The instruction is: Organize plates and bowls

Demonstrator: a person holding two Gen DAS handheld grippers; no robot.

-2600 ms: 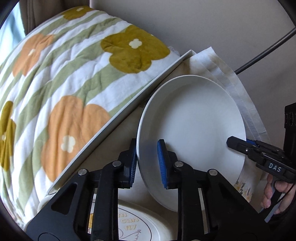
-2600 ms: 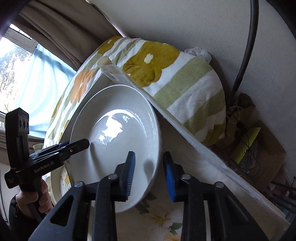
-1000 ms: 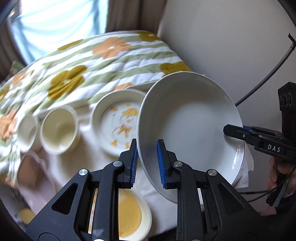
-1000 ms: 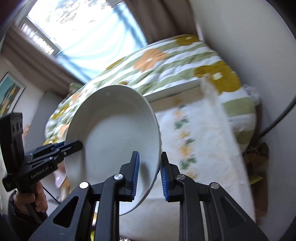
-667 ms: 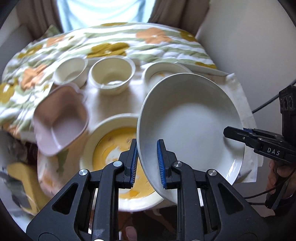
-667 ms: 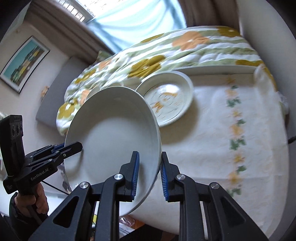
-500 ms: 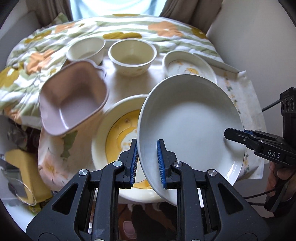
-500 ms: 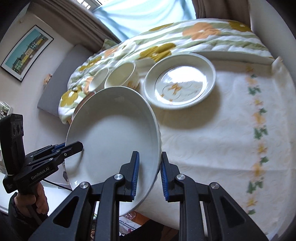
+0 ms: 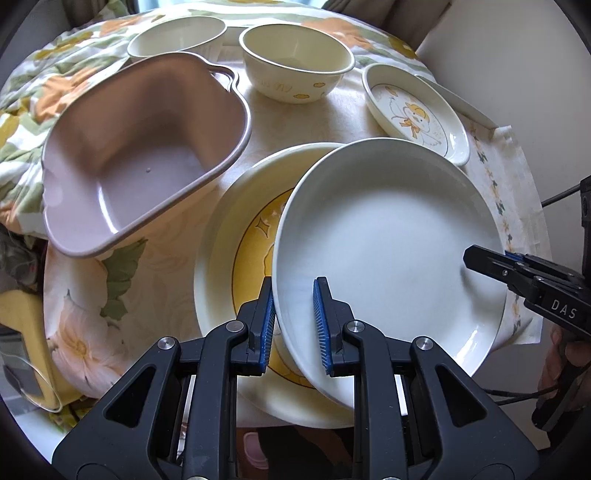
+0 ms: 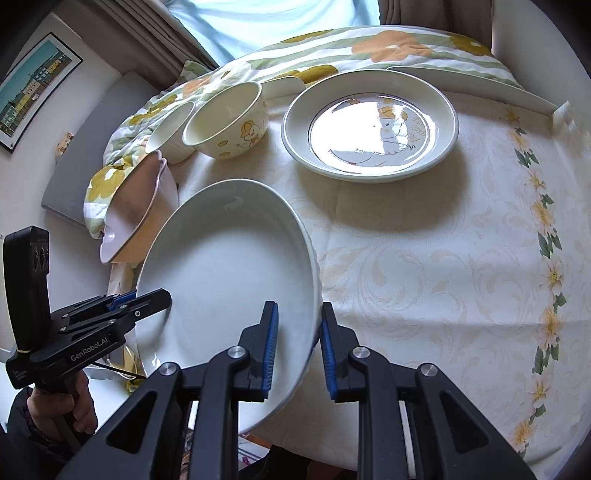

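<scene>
White plate [image 9: 388, 236]: gripped at opposite rims by left claw [image 9: 293, 325] and right claw [image 10: 297, 345], held tilted above the yellow-centred plate [image 9: 236, 236] on the table [image 10: 443, 266]. Not yet stacked (apparently next). Loose: duck plate [image 9: 413, 110] at 1 o'clock; cream bowl [image 9: 295, 70], second bowl [image 9: 177, 35], pink dish [image 9: 140, 147] toward 11.

Yellow plate [image 9: 236, 236] half hidden under white plate [image 9: 388, 236]

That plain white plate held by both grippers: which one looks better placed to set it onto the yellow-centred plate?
Probably the left gripper: it clamps the plain white plate at the rim directly above the yellow-centred plate. The right gripper grips the far rim, over bare tablecloth.
</scene>
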